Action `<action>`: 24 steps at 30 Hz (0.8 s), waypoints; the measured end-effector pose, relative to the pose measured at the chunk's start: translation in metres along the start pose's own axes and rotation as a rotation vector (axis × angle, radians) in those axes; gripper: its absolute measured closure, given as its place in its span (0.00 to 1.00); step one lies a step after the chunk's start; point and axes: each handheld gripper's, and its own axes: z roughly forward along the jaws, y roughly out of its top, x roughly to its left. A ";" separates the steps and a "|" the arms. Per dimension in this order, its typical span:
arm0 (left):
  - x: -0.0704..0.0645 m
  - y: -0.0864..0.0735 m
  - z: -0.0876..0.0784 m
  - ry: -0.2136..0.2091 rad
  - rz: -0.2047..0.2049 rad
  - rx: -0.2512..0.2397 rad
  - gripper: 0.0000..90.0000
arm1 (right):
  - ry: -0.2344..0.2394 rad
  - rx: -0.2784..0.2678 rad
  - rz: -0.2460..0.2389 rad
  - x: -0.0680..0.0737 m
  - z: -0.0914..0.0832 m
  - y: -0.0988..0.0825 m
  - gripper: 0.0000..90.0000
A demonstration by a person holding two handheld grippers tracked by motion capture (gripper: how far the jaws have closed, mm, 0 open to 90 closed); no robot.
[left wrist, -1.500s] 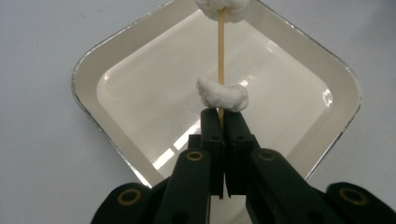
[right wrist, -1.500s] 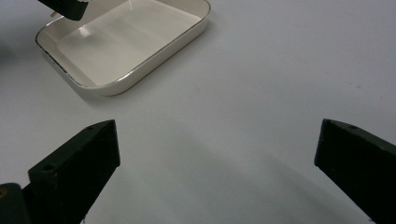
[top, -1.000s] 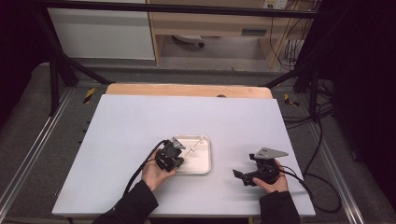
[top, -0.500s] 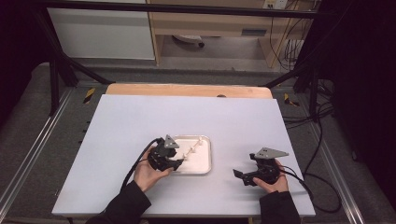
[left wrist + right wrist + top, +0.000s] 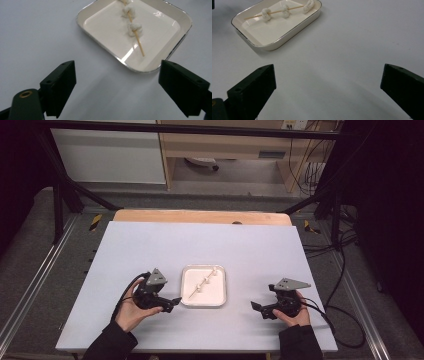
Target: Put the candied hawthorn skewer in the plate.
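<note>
Two grippers sit low over the white table (image 5: 150, 245), one on each side of a small white tray (image 5: 218, 301). On the tray lies a thin wooden skewer (image 5: 136, 40) with little white lumps stuck on it.

The left gripper (image 5: 176, 300) is just beside the tray, at its near left corner. Its jaws have just been opening, and now they stand wide apart with nothing between them. It has let go. In the left gripper view, the skewer lies ahead of the jaws and a bit to the right, inside the tray and not touching them. The bare wooden end of the skewer points back toward the gripper. The tray's near edge sits between the two black jaws, closer to the right one. The gripper's tips point at the tray.

The right gripper (image 5: 256, 305) is on the other side of the tray, and farther from it. Its jaws are wide apart too, and they hold nothing. In the right gripper view, the tray (image 5: 294, 26) is ahead and off to the left, near the top. The skewer (image 5: 275, 11) lies across it there, with three white lumps in a row. Bare table is between these jaws.

A hand (image 5: 131, 312) holds the left gripper from behind, and another hand (image 5: 296, 316) holds the right one.
</note>
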 end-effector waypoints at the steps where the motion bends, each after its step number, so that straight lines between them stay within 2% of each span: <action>1: 0.003 -0.004 -0.002 -0.001 -0.013 -0.008 0.15 | 0.000 0.001 0.001 0.000 0.000 0.000 0.01; 11: 0.026 -0.051 -0.019 0.016 -0.074 -0.037 0.10 | 0.000 0.024 -0.007 -0.002 0.000 -0.004 0.01; 14: 0.030 -0.062 -0.023 0.042 -0.070 -0.038 0.10 | 0.002 0.025 -0.008 -0.001 0.000 -0.005 0.01; 18: 0.033 -0.071 -0.026 0.035 -0.066 -0.036 0.07 | 0.005 0.033 -0.008 -0.001 0.001 -0.006 0.01; 24: 0.034 -0.073 -0.026 0.026 -0.074 -0.047 0.08 | 0.009 0.038 -0.008 -0.001 0.002 -0.007 0.01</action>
